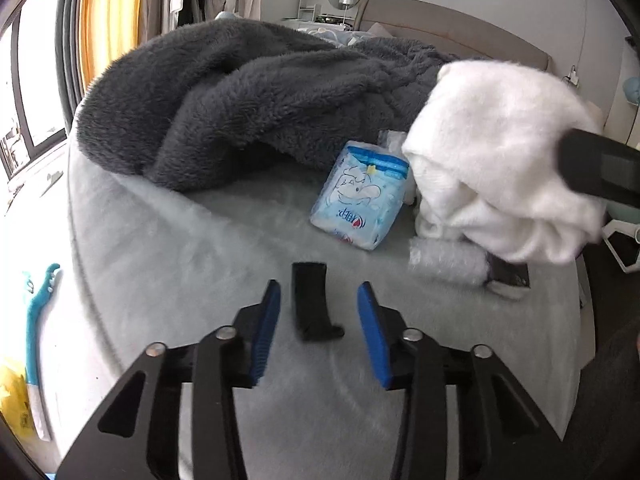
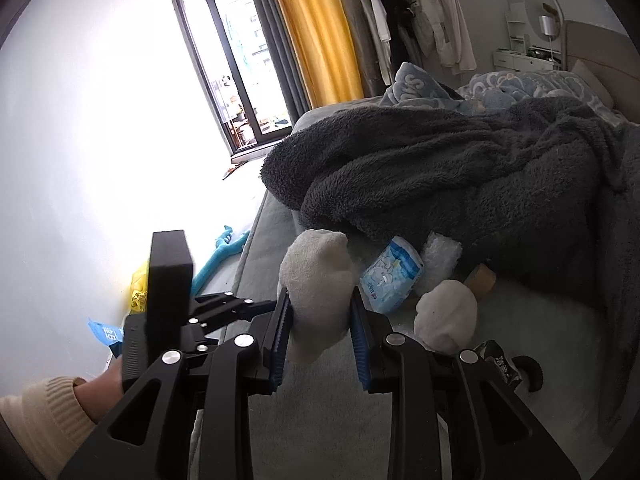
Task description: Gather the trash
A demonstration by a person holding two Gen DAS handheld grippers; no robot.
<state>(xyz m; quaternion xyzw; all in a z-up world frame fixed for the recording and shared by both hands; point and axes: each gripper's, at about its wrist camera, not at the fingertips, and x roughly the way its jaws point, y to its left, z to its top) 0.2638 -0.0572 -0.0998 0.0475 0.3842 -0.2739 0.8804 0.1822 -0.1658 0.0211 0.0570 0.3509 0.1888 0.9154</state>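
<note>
The right hand-held gripper (image 2: 320,320) is clamped on a white cloth (image 2: 316,280), soft and light, lifted above the bed (image 1: 200,240). The left hand-held gripper (image 1: 318,300) hangs open over a small black piece (image 1: 314,300) lying on the bed. That piece looks stiff and light; pinch its 2 long sides.

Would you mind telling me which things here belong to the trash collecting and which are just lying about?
Likely the job: black strip in front of the open left tool; clear plastic roll; black wrapper; white fluffy cloth clamped in the right tool.
Lying about: grey blanket; tissue pack; blue toy guitar.
</note>
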